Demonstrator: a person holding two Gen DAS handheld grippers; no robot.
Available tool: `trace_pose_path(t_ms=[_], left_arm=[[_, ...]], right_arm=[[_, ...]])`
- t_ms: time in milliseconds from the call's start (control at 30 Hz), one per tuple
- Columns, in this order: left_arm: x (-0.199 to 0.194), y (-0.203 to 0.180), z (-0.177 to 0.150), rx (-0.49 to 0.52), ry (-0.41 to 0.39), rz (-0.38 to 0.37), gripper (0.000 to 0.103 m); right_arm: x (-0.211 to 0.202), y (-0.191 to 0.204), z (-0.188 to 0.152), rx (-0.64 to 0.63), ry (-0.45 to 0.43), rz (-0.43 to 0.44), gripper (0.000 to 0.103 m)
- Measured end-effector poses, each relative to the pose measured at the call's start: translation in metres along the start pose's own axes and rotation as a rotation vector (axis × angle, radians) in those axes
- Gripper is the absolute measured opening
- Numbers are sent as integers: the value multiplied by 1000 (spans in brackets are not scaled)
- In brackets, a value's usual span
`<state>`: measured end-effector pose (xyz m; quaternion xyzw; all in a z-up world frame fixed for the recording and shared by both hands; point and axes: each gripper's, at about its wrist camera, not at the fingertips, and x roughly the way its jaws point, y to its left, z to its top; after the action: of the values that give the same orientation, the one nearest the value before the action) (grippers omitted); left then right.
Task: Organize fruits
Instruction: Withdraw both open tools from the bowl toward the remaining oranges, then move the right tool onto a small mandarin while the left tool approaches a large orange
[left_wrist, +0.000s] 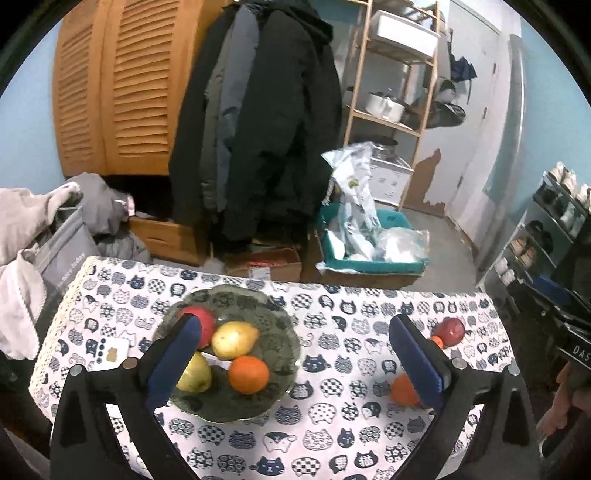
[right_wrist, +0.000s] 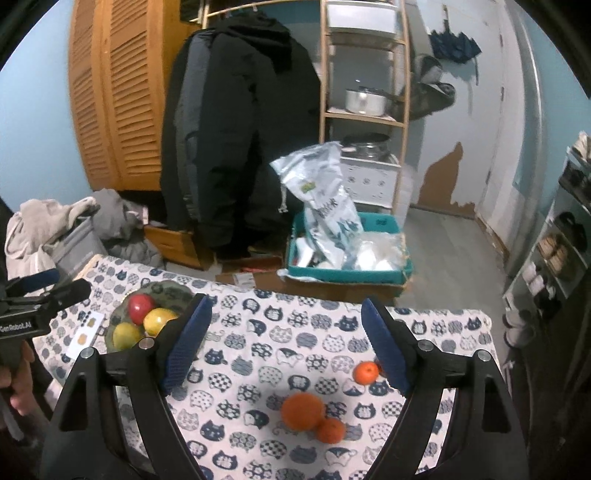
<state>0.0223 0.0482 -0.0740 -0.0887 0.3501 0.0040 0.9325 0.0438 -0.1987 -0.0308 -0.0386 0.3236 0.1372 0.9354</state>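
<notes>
A green glass plate (left_wrist: 284, 332) on the cat-print tablecloth holds a red apple (left_wrist: 205, 319), a yellow pear (left_wrist: 232, 339), a green-yellow apple (left_wrist: 195, 374) and an orange (left_wrist: 248, 374). My left gripper (left_wrist: 295, 354) is open and empty, hovering over the plate's right side. Loose on the cloth are a red apple (left_wrist: 450, 330), a small orange (left_wrist: 437, 341) and an orange (left_wrist: 402, 389). My right gripper (right_wrist: 286, 343) is open and empty above a large orange (right_wrist: 302, 410), a smaller orange (right_wrist: 330, 430) and a small orange (right_wrist: 365, 372). The plate (right_wrist: 122, 314) lies far left in the right wrist view.
The table's far edge (left_wrist: 295, 282) drops to a floor with a teal bin (left_wrist: 369, 254) of bags and cardboard boxes. A white card (left_wrist: 110, 352) lies left of the plate. Coats, a wooden shelf and a shoe rack (left_wrist: 546, 229) stand beyond.
</notes>
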Motion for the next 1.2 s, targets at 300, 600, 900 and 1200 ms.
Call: trace_pose_path(t_ms=[300, 600, 900, 1200], left_arm=[[26, -37, -11, 69, 61, -27, 102], [72, -71, -41, 140, 175, -38, 102], [113, -95, -69, 162, 280, -66, 102], [150, -107, -99, 175, 380, -71, 102]], right_arm=[[8, -37, -22, 78, 65, -11, 83], [50, -72, -67, 157, 223, -43, 83], [80, -92, -106, 189, 348, -51, 83], [112, -99, -149, 210, 480, -24, 80]])
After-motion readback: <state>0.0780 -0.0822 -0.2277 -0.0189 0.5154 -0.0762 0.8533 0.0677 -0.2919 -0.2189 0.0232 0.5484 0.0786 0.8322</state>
